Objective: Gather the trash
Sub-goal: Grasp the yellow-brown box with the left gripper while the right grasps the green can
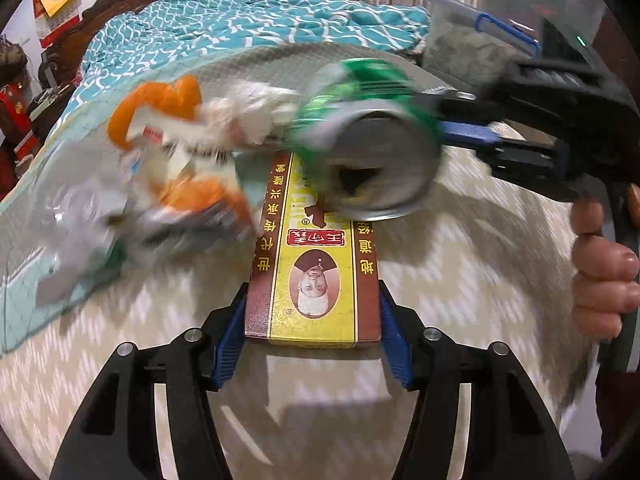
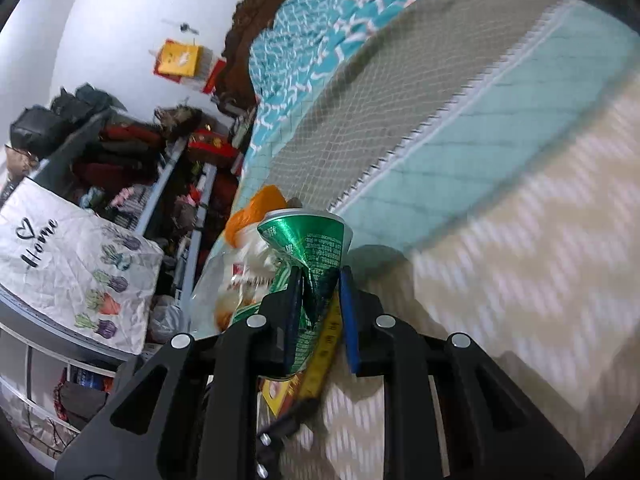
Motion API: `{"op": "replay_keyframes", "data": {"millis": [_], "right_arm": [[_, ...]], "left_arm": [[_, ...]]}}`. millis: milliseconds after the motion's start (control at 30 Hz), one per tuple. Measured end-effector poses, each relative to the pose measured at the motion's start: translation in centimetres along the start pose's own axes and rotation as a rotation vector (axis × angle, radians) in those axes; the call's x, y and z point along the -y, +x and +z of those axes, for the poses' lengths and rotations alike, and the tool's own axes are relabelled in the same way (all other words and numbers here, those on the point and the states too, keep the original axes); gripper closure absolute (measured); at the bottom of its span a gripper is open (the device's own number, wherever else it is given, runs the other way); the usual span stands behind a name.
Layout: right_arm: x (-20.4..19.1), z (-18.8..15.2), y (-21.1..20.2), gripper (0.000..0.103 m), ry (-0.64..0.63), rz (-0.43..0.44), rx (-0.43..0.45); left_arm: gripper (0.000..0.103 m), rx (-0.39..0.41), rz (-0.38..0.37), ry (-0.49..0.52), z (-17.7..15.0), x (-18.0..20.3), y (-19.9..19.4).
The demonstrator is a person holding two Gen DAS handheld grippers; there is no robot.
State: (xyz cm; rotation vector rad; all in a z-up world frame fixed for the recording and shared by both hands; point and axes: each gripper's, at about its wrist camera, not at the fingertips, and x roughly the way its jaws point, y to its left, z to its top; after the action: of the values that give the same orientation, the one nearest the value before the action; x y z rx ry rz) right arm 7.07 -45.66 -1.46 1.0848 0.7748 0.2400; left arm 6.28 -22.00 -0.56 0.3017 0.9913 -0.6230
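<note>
Green can (image 2: pixel 308 256), crushed between the shut right gripper (image 2: pixel 320 312), hangs mid-frame over the yellow box (image 1: pixel 316 264), which the left gripper (image 1: pixel 312 320) clamps at its near end, long axis running away up-frame.

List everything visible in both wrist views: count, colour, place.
carton: one, yellow and brown, between left fingers
can: one, green, crushed, pinched by right fingers
orange peel: several pieces, orange, in the pile on the bed
tissue: one wad, white, beside the peel
plastic wrapper: one, clear, at the pile's left
blanket: one, teal, behind
left gripper: black, blue pads
right gripper: black, blue pads
hand: one, on the right gripper's handle
</note>
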Motion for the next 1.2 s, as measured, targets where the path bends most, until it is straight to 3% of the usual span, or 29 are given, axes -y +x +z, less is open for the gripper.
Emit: {"op": "replay_keyframes", "data": {"millis": [233, 433, 500, 600, 667, 767, 1033, 1100, 1133, 1167, 1200], "right_arm": [[3.7, -7.3, -5.8, 0.082, 0.096, 0.026, 0.033], [4.8, -10.6, -8.3, 0.08, 0.133, 0.044, 0.061], [4.5, -10.7, -8.3, 0.079, 0.121, 0.021, 0.062], [4.1, -10.7, -8.2, 0.071, 0.113, 0.02, 0.072], [3.4, -10.5, -8.2, 0.053, 0.087, 0.036, 0.08], [1.8, -10.6, -7.4, 0.04, 0.036, -0.005, 0.084], [0.0, -9.4, -4.2, 0.041, -0.037, -0.064, 0.065], [-0.3, -9.4, -3.5, 0.042, -0.059, -0.082, 0.059], [-0.3, -9.4, -3.0, 0.048, -0.06, -0.072, 0.046], [0.1, -9.5, -2.5, 0.065, -0.04, -0.054, 0.024], [0.5, -9.6, -2.1, 0.073, -0.018, -0.022, 0.002]], "left_arm": [[0.047, -0.002, -0.014, 0.012, -6.6, 0.3, -4.2], [0.044, -0.002, 0.02, 0.015, -9.6, 1.1, -6.3], [0.026, 0.01, 0.037, 0.012, -9.6, 1.1, -6.6], [0.02, 0.024, 0.061, -0.006, -8.8, 1.0, -6.7], [0.02, 0.028, 0.059, -0.012, -8.2, 1.1, -6.7], [0.02, 0.023, 0.069, 0.002, -7.5, 1.6, -6.3], [0.024, -0.034, 0.078, 0.003, -7.6, 1.6, -4.3], [0.042, -0.021, 0.082, 0.008, -7.7, 1.5, -4.5], [0.046, -0.014, 0.084, 0.011, -7.7, 1.5, -4.6], [0.046, -0.018, 0.084, 0.013, -7.7, 1.5, -4.6], [0.046, -0.018, 0.083, 0.014, -7.7, 1.5, -4.7]]}}
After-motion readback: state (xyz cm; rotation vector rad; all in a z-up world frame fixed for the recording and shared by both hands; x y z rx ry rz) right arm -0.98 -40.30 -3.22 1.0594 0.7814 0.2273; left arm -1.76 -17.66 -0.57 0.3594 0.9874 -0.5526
